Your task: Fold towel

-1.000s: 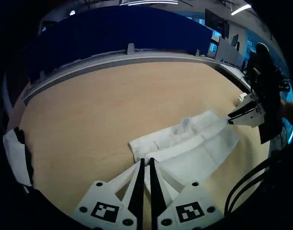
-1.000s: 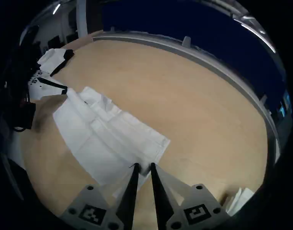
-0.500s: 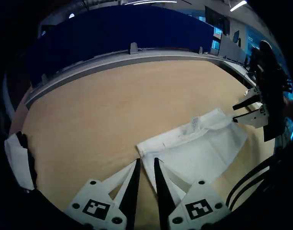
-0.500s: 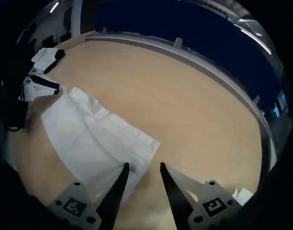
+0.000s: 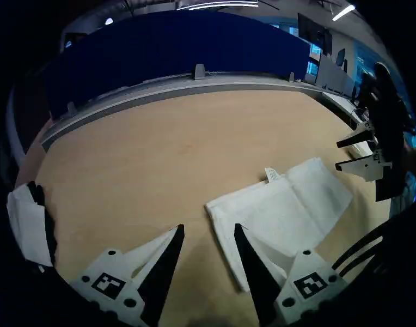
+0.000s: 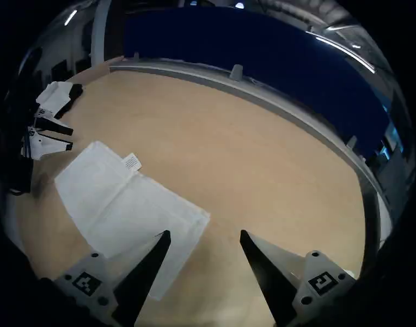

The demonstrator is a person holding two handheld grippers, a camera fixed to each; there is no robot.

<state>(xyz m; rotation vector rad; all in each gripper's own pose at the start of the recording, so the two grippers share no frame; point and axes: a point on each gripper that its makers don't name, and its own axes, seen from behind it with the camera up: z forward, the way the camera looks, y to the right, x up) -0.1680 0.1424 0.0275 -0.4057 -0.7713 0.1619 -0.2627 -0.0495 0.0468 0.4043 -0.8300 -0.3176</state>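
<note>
A broad wooden table (image 5: 170, 147), backed from 9 to 2 o'clock in the left gripper view by a grey rail and a blue partition (image 5: 170, 49), carries a white towel (image 5: 279, 207) lying flat at 4 o'clock in that view. The towel's long axis runs from 8 to 2 o'clock, one short end just ahead of the left gripper (image 5: 208, 228) and the other pointing at the right gripper (image 5: 338, 156) at 3 o'clock. In the right gripper view the same axis runs from 10 to 4 o'clock, with the towel at 8 o'clock. The towel is folded into a long rectangle, its layers showing as stepped edges along the near side and a crease crossing it about midway. Bare wood lies open from its far long edge to the rail, and the table edge passes close behind the right gripper. Both grippers hold nothing, each with its fingers spread wide; the left gripper's right finger overlaps the towel's near end in its own view, contact unclear. A pile of white and dark cloth (image 5: 25, 223) sits at 8 o'clock on the table's edge. A small tag (image 5: 271, 174) sticks out from the towel's far edge at the crease
</note>
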